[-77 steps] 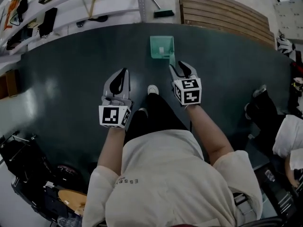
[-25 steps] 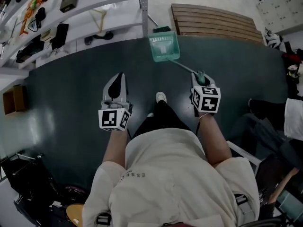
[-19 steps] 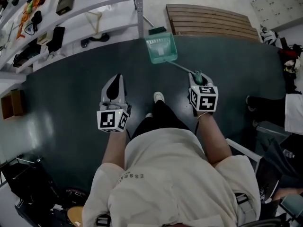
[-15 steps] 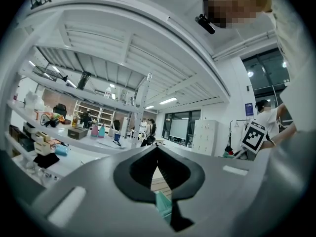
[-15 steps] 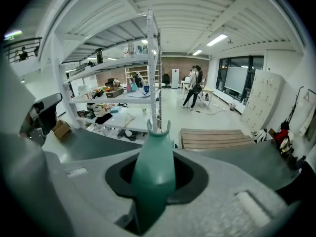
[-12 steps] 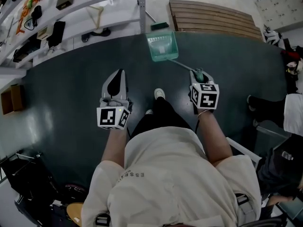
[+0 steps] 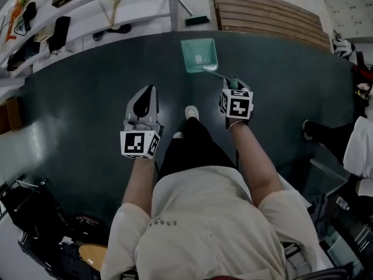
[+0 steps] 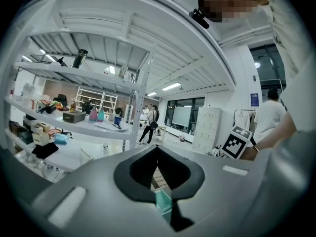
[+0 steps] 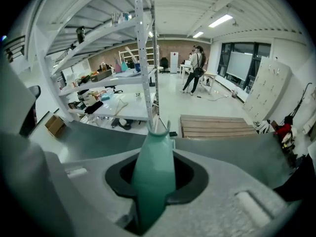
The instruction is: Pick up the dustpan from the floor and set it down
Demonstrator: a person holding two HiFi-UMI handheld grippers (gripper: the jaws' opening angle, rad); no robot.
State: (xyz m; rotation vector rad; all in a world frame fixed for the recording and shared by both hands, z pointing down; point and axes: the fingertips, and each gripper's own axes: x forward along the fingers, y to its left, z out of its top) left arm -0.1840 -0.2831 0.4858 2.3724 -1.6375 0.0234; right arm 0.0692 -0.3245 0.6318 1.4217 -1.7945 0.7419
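gripping the teal handle (image 9: 153, 179) of the dustpan (image 7: 199, 55), the right tongs (image 7: 232, 84) had their jaws closed on it, the handle running up between the pads toward the pan. the pan lay ahead of the person's feet, over the dark floor (image 7: 81, 98). it was near the foot of the white shelf rack (image 7: 172, 4) and just short of the wooden slatted board (image 7: 274, 13). the handle slanted down from the tongs to the pan. whether the pan's underside touched the floor could not be told from above. the left tongs (image 7: 147, 95) hung well apart, on the other side of the person's shoe (image 7: 190, 112), jaws together with nothing between them.

by the look of it the pick-up was done and the setting-down was the step in hand. the next move called for lowering the right tongs until the pan rested flat on the floor. the handle had to be kept from rolling so the pan did not tip onto an edge. only then could the jaws spread and draw back along the handle's line without dragging it.
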